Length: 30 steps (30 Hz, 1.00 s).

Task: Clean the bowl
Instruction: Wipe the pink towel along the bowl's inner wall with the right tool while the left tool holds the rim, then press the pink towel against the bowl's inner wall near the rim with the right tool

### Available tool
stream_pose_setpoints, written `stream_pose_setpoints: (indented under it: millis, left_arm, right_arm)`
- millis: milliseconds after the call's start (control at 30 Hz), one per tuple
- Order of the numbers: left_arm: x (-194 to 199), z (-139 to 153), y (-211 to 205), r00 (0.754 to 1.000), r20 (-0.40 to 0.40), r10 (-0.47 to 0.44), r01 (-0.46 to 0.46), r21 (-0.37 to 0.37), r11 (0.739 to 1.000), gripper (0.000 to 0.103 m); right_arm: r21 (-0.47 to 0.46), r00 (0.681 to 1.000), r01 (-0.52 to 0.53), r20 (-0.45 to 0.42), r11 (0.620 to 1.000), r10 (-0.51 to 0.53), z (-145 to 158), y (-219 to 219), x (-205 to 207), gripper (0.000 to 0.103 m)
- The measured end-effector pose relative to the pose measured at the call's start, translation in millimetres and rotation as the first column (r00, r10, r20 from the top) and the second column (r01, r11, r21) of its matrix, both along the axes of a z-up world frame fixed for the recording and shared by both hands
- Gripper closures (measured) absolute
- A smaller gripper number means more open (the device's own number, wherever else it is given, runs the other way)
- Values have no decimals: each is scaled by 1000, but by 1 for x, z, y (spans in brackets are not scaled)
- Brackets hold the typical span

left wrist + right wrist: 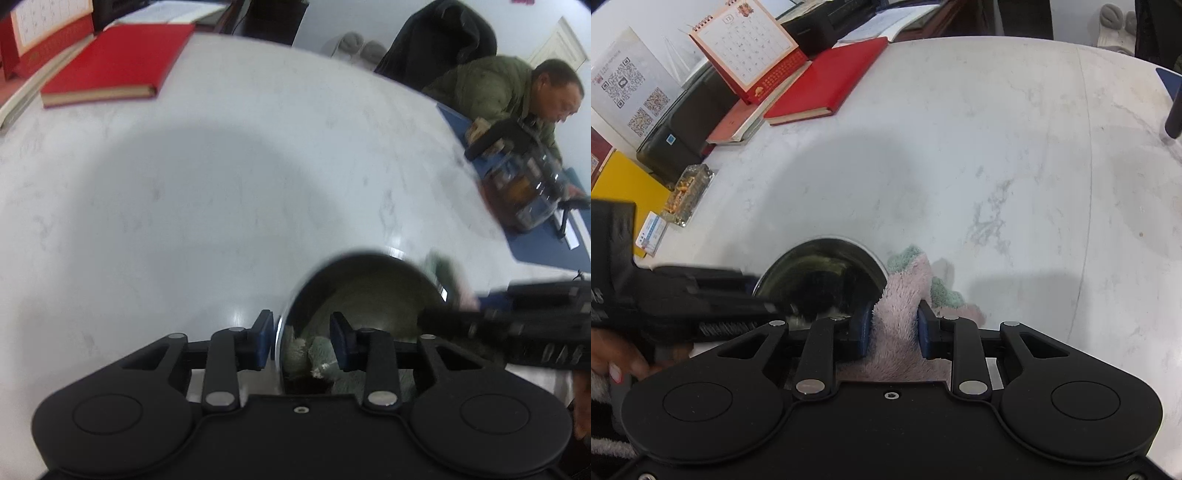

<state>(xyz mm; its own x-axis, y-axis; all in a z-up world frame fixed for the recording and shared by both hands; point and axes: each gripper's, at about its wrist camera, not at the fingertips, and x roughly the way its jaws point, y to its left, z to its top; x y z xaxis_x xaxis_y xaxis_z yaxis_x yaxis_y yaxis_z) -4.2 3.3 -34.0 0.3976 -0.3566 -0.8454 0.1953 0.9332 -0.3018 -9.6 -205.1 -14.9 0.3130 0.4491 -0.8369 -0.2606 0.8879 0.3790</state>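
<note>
Stainless steel, round and shiny: the small metal bowl (369, 291) stands on the white marble-patterned desk (184, 203), close in front of both pairs of tongs.

Left wrist view: the left tongs (304, 341) straddle the bowl's near-left wall, one blue pad outside the rim at 9 o'clock of the wall and the other pad inside the bowl at 3 o'clock. The pads stand close on either side of the wall; whether they press on it cannot be told through the blur. The bowl's opening extends from the tongs toward 12 to 1 o'clock. Folds of cloth show low inside the bowl, beside the inner pad.

Right wrist view: the right tongs (894, 328) are pinching a fluffy pink cloth with pale green trim (905, 291), the pile bunched between both pads. The bowl lies at 10 to 11 o'clock of these tongs, its rim touching the cloth. The left tool's black body enters at 9 o'clock, with a hand (617, 363) behind it.

Elsewhere on the desk: a red hardcover book (831, 81) and a red desk calendar (750, 48) at 11 o'clock, well apart from the bowl. A seated person in a green jacket (498, 85) is visible at 2 o'clock in the left wrist view.
</note>
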Motion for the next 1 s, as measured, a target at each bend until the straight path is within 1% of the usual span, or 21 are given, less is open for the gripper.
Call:
stream_pose_setpoints:
  millis: [167, 233, 267, 300, 400, 467, 533, 733, 900, 933, 1000]
  left_arm:
    - [7, -8, -4, 1000, -4, -7, 7, -4, 1000, 76]
    - [2, -8, -1, 1000, -16, -2, 2, -10, 1000, 83]
    - [-2, -9, 2, 1000, -26, -1, 1, -10, 1000, 85]
    - [-6, -9, 5, 999, -35, -1, 0, -11, 1000, 85]
    - [-26, -9, 15, 997, -71, -6, 5, -9, 1000, 85]
    - [-34, -6, 19, 997, -75, 3, -3, 8, 1000, 85]
    - [-33, -1, 25, 997, -65, 31, -30, 15, 999, 84]
    - [-7, -4, 34, 997, -45, 66, -65, 15, 998, 84]
    - [-5, -5, 50, 991, -47, 126, -125, 33, 992, 81]
    - [-6, -6, 53, 989, -52, 139, -137, 37, 990, 81]
    - [-9, -10, 60, 980, -82, 180, -176, 44, 983, 78]
  right_arm:
    - [-6, 1000, -11, -7, 1000, 11, -2, 2, 2, 78]
    - [-15, 1000, -26, 1, 1000, 26, -3, 4, 7, 78]
    - [-21, 999, -38, 6, 999, 38, -3, 6, 10, 81]
    - [-23, 999, -44, 11, 999, 44, -3, 7, 12, 82]
    - [-11, 994, -104, 33, 994, 105, -3, 19, 28, 82]
    - [-24, 986, -154, 52, 988, 155, -3, 30, 35, 81]
    - [-44, 977, -200, 70, 979, 203, -2, 42, 39, 81]
    - [-28, 959, -273, 75, 962, 274, 0, 59, 46, 81]
    - [-78, 908, -395, 118, 915, 402, 4, 87, 52, 81]
    - [-90, 886, -436, 132, 895, 445, 5, 99, 54, 80]
    - [-104, 861, -480, 137, 871, 490, 7, 115, 55, 78]
